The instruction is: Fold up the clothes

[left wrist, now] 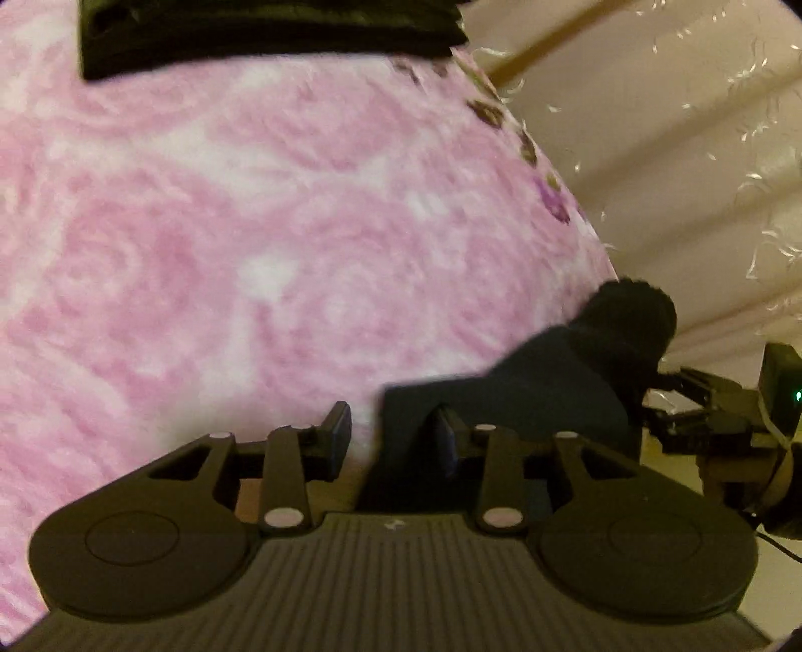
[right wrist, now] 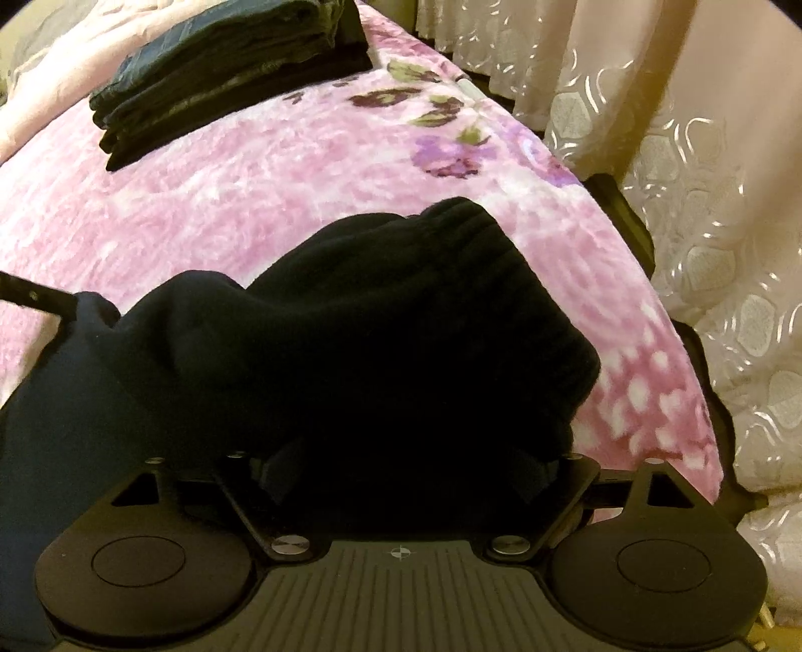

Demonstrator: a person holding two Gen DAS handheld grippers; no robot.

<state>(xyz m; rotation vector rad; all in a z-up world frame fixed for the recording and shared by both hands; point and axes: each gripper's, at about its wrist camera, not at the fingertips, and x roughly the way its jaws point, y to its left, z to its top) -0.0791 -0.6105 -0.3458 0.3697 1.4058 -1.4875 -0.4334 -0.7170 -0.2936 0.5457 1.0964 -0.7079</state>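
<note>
The dark knit garment (left wrist: 551,381) lies at the bed's right-hand edge in the left wrist view, a rolled ribbed cuff at its far end and a flatter flap reaching towards the camera. The left gripper (left wrist: 393,441) hovers low over the pink blanket (left wrist: 200,251) with its jaws narrowly parted; the flap's edge sits at the right jaw, but the blurred picture does not show a pinch, so I cannot tell whether it holds. Beyond the cloth the right gripper (left wrist: 702,416) shows at the bed's edge. A folded dark stack (left wrist: 270,40) rests towards the far end of the bed.

In the right wrist view the garment (right wrist: 381,341) heaps thick and soft near the same edge, curtains (right wrist: 702,251) beyond it. The right gripper (right wrist: 401,481) has wide jaws set either side of the bulk, seemingly not pressing. The folded stack (right wrist: 225,75) lies near the far end.

By its look the knit is light, limp and stretchy, and will sag and bunch. The ribbed cuff or a hem edge likely offers the firmest hold.
</note>
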